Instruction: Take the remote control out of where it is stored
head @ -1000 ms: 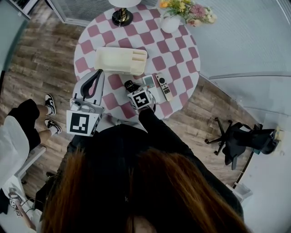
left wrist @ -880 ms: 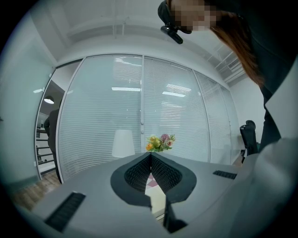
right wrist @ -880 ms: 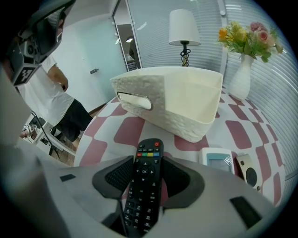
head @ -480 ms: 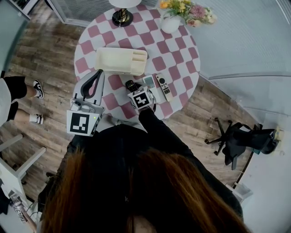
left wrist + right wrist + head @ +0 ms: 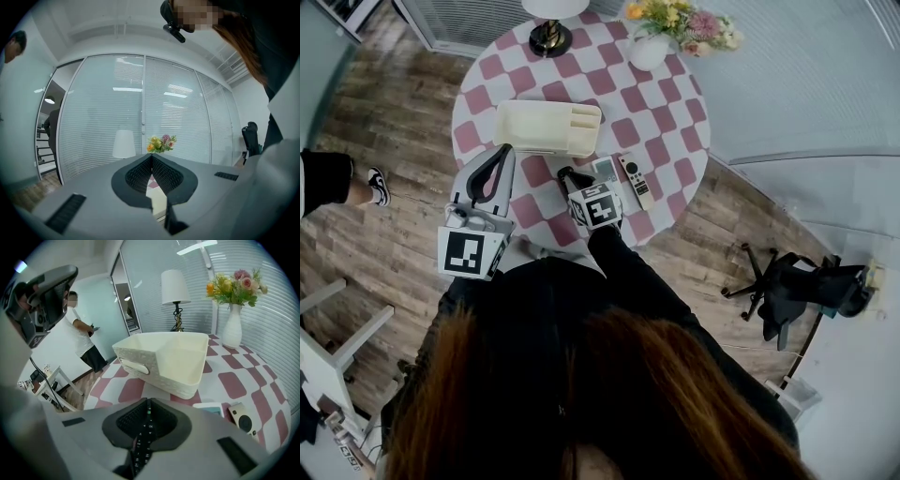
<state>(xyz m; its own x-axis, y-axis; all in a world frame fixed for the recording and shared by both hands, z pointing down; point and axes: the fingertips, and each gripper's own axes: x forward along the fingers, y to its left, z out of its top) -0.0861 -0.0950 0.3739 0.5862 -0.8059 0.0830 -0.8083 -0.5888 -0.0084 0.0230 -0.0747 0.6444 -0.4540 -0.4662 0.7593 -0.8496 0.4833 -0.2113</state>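
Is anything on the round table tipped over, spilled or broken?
Nothing stands out. The vase and lamp stand upright, the cream box sits level, and nothing is spilled on the checked cloth.

Pink-and-white checked table (image 5: 667, 114) — cream basket (image 5: 540, 141)

box (image 5: 546, 127) sitting on table (image 5: 670, 103) – lamp (image 5: 551, 33) and vase (image 5: 649, 49) standing behind it | two remotes (image 5: 637, 178) lying side by side before its right end
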